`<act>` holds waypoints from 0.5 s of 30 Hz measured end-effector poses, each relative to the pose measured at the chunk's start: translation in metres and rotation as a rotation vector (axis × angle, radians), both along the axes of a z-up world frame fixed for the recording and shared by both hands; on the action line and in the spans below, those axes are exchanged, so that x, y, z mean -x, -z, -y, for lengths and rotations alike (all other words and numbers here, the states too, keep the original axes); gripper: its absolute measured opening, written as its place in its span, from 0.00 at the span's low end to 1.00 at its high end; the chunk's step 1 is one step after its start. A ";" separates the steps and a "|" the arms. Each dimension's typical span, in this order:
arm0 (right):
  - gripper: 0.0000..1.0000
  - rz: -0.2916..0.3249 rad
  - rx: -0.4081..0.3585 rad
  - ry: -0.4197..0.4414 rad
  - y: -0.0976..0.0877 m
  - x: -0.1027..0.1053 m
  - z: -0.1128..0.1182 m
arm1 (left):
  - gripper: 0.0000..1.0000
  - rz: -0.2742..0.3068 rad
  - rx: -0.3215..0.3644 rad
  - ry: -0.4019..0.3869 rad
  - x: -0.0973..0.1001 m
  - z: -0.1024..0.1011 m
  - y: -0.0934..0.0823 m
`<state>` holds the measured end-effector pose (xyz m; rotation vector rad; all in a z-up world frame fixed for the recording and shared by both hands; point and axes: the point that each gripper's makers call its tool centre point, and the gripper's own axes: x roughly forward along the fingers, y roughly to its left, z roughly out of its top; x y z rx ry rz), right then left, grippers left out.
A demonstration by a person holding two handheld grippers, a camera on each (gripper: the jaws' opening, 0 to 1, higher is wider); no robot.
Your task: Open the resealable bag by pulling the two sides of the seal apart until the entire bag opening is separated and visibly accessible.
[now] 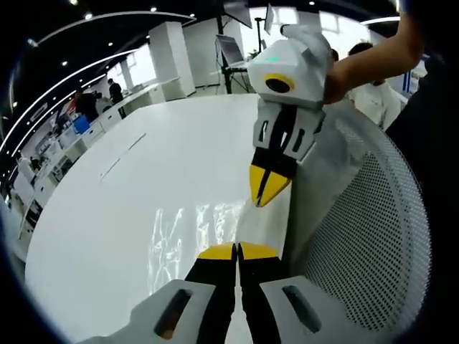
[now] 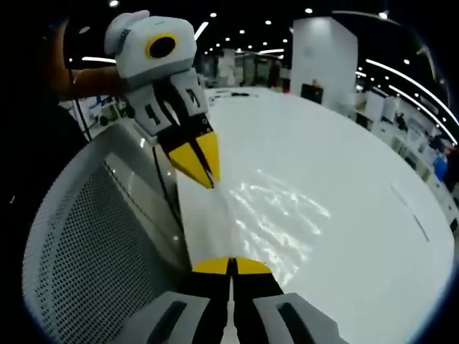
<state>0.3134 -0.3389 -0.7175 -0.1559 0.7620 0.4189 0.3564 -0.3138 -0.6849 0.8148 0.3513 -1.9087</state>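
Observation:
A clear resealable bag hangs over the white table, its film showing as wrinkled glints. My left gripper rises from the bottom of the left gripper view with its yellow tips pressed together on the bag's near edge. My right gripper comes down from the upper right, held by a hand, tips shut on the bag's far edge. In the right gripper view, my right gripper pinches the bag, and the left gripper faces it from the upper left. I cannot make out the seal line.
A white mesh chair back curves close beside both grippers, also seen as the chair back. The table stretches wide beyond. A thin dark strip lies on it. People and shelves stand further back.

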 end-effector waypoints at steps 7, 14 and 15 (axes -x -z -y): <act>0.00 0.013 0.035 -0.041 -0.008 0.000 -0.003 | 0.00 0.010 0.016 -0.013 -0.009 -0.001 -0.007; 0.00 0.010 0.082 -0.074 -0.009 0.000 -0.005 | 0.02 0.014 0.053 -0.034 -0.017 0.002 -0.028; 0.00 0.007 0.086 -0.082 -0.008 0.000 -0.005 | 0.02 0.005 0.058 -0.041 -0.018 0.004 -0.032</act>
